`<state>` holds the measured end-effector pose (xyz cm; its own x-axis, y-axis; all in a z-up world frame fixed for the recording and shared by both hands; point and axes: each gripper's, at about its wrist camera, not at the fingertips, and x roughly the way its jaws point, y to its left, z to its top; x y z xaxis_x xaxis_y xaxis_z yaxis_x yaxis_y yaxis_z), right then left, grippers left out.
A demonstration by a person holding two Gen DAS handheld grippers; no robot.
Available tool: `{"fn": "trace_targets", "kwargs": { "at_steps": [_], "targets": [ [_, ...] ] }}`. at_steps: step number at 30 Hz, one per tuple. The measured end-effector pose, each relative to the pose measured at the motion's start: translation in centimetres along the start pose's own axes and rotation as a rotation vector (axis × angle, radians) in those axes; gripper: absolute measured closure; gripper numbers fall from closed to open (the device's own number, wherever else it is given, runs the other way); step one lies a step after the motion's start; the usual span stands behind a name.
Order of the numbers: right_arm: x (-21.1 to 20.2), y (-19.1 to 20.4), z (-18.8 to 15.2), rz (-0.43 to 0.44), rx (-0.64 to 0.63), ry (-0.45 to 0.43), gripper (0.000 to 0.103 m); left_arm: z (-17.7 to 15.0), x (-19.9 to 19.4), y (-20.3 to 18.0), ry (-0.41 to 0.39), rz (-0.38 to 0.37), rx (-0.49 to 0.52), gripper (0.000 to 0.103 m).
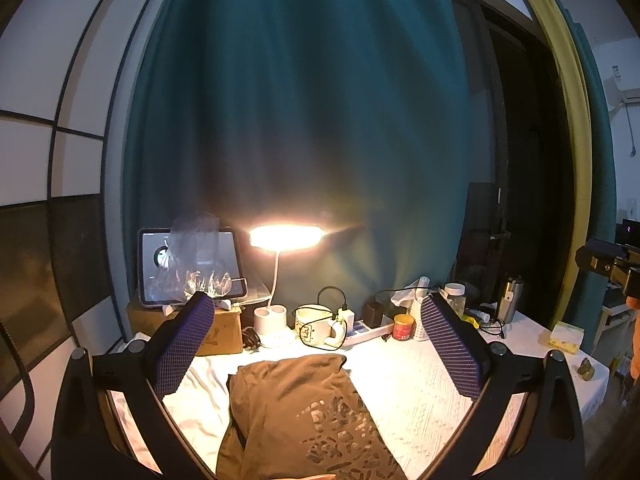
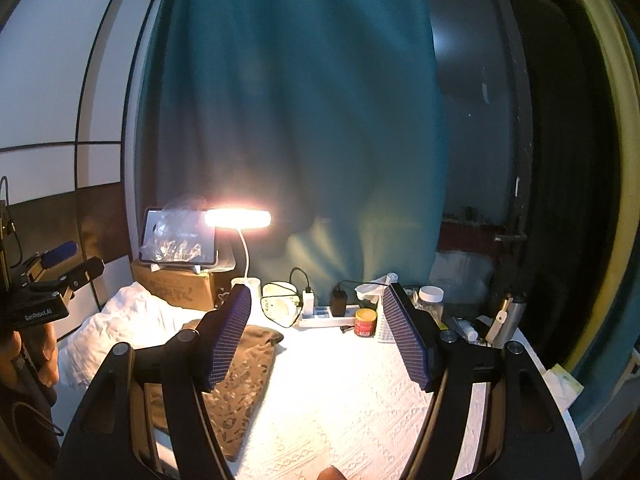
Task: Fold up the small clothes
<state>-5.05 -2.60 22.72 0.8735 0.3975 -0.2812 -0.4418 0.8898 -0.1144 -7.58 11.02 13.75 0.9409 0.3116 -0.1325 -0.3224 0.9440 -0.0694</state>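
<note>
A brown garment with a pale print (image 1: 296,412) lies folded on the white textured tablecloth (image 1: 416,384). In the left wrist view it sits low between the fingers of my left gripper (image 1: 317,302), which is open and holds nothing. In the right wrist view the same brown garment (image 2: 248,364) lies under and beside the left finger of my right gripper (image 2: 318,291). That gripper hovers open over bare tablecloth (image 2: 340,400). At the left edge of this view the left gripper (image 2: 76,260) shows, held by a hand.
A lit desk lamp (image 1: 286,237), a tablet (image 1: 188,264) on a cardboard box, a mug (image 1: 314,326), a power strip, a red can (image 1: 403,327), a jar and a steel flask (image 1: 510,300) line the table's back. Crumpled white cloth (image 2: 120,328) lies left. A teal curtain hangs behind.
</note>
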Motion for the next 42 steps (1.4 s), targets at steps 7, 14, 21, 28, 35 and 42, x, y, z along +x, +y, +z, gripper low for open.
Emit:
{"fn": "trace_targets", "kwargs": {
  "at_steps": [7, 14, 21, 28, 35, 42],
  "targets": [
    [0.0, -0.2, 0.0, 0.006, 0.008, 0.002, 0.031, 0.0, 0.0, -0.3, 0.005, 0.0, 0.006, 0.001],
    [0.0, -0.4, -0.2, 0.003, 0.011, 0.008, 0.031, 0.0, 0.0, -0.4, 0.006, -0.004, 0.007, 0.001],
    [0.2, -0.6, -0.5, 0.0, 0.017, 0.022, 0.031, -0.1, -0.1, -0.6, 0.018, -0.004, 0.009, 0.001],
    [0.3, -0.6, -0.6, -0.002, 0.018, 0.025, 0.031, -0.1, 0.1, -0.7, 0.021, -0.006, 0.008, 0.001],
    [0.3, -0.7, -0.7, -0.006, 0.018, 0.03, 0.031, -0.2, 0.2, -0.7, 0.021, -0.011, 0.007, 0.001],
    [0.3, -1.1, -1.1, -0.02, 0.033, 0.034, 0.031, -0.4, 0.4, -1.1, 0.027, -0.012, 0.01, 0.001]
  ]
}}
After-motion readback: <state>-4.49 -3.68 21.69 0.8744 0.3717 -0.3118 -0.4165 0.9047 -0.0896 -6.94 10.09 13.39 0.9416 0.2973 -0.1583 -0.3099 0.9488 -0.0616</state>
